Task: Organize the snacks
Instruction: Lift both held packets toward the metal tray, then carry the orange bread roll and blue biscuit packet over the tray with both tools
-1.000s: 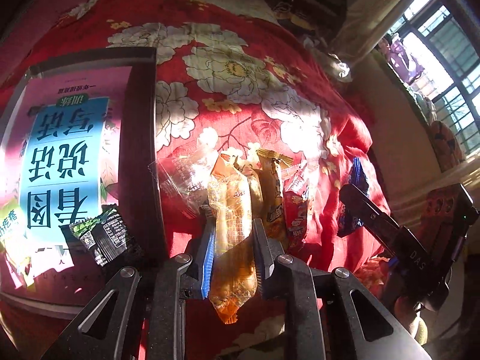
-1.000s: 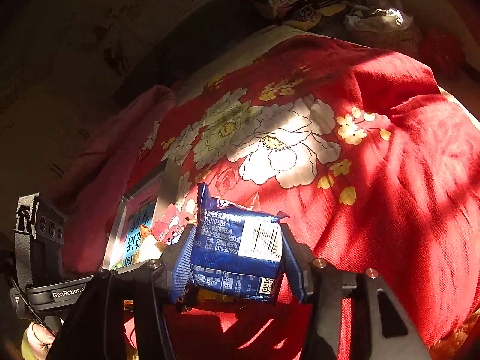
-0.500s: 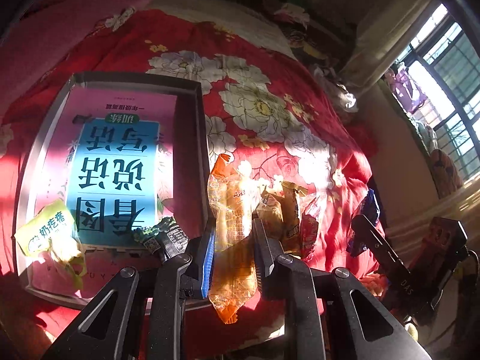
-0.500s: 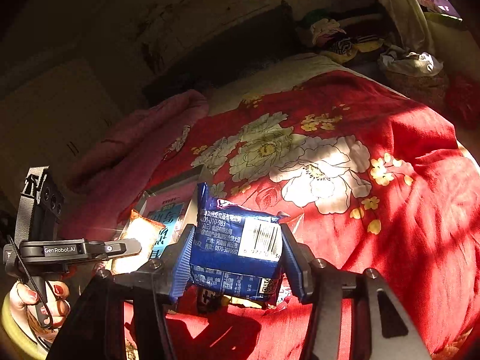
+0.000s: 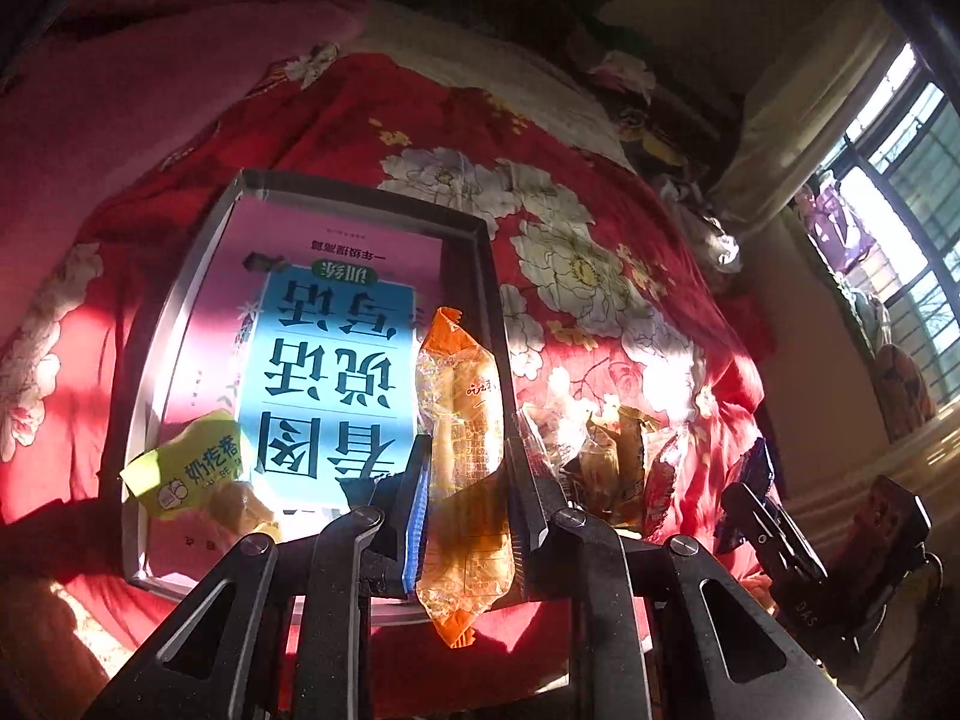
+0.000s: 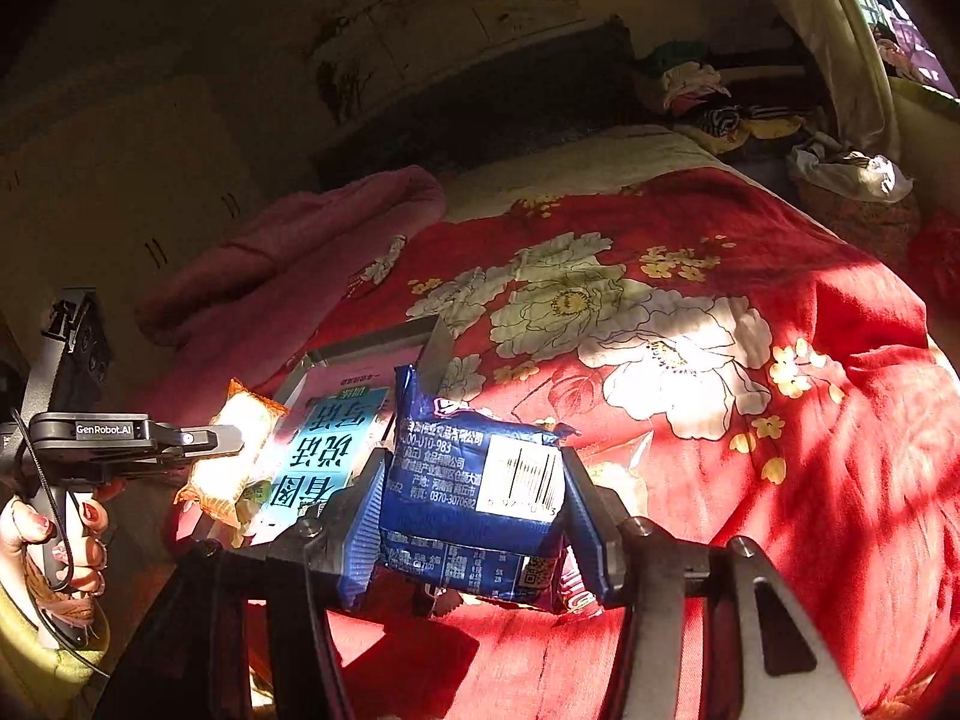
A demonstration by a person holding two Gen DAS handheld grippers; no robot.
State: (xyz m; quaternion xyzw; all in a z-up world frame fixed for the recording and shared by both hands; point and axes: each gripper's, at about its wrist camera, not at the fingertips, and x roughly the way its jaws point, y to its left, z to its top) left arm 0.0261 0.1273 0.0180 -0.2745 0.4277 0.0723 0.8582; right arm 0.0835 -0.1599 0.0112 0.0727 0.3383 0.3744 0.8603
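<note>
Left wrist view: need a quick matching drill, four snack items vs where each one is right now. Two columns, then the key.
Things:
1. orange snack pack
2. blue snack pack
3. yellow-green snack pack
4. loose snack pile

Places:
A. lying in the tray, at its near left corner
B. clamped in the right tongs
C. on the red blanket, just right of the tray
D. clamped in the left tongs

Pairs: 1-D, 2-B, 3-A, 4-C
</note>
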